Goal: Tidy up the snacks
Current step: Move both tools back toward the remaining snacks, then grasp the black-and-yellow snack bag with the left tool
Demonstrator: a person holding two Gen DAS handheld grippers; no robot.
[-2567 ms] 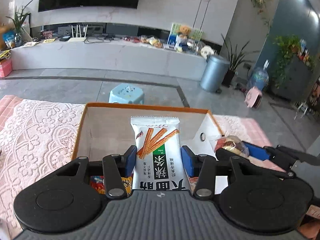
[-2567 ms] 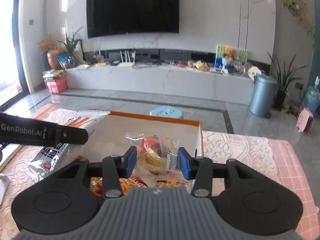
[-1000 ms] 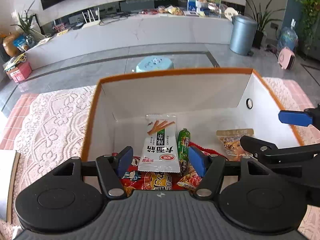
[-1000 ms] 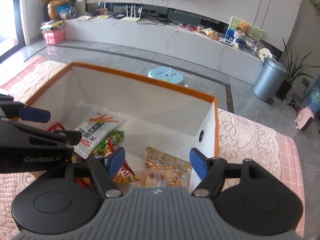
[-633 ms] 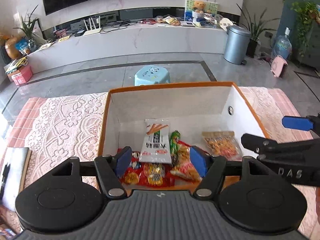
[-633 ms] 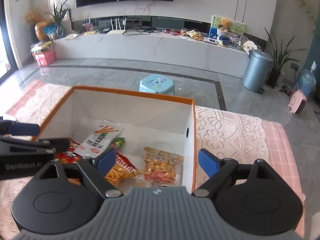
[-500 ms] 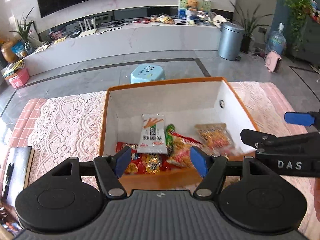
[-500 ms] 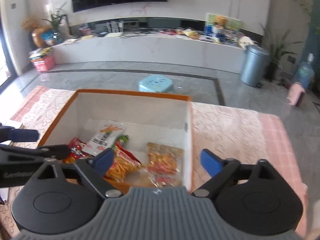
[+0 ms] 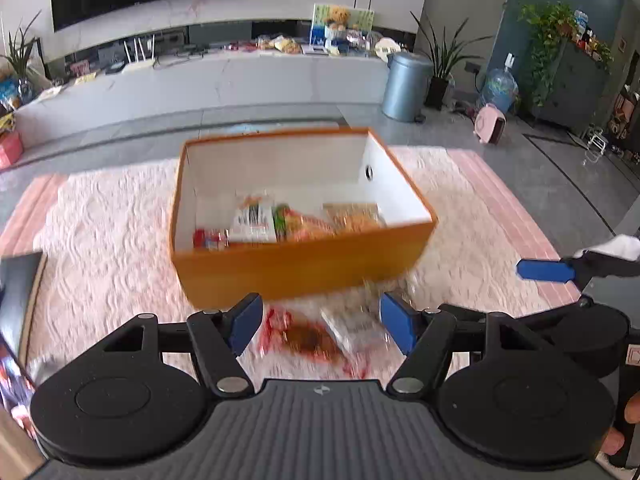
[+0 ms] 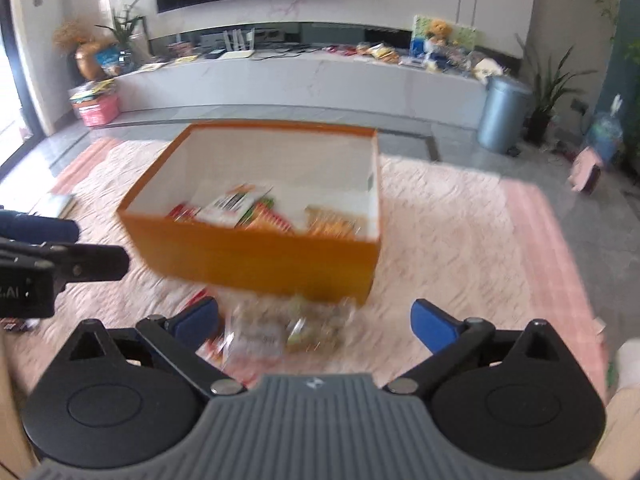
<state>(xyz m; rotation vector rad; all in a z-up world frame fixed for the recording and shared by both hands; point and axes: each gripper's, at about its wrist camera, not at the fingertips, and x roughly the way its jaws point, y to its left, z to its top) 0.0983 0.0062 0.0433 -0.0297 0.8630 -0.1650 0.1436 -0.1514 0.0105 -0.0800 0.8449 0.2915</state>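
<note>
My left gripper (image 9: 320, 322) has its fingers spread apart, nothing between them. Right gripper (image 10: 314, 320) likewise wide apart and empty. Loose packets (image 9: 320, 334) lie on the lace cloth (image 9: 108, 232) just beyond both sets of fingertips, at 12 o'clock and close in; all are motion-blurred, so their long axes are hard to read. A red one (image 9: 296, 334) sits toward my left gripper, a clear one (image 10: 256, 338) toward the right. The orange box (image 9: 304, 268), part filled with snacks, stands just behind them at 12 o'clock.
</note>
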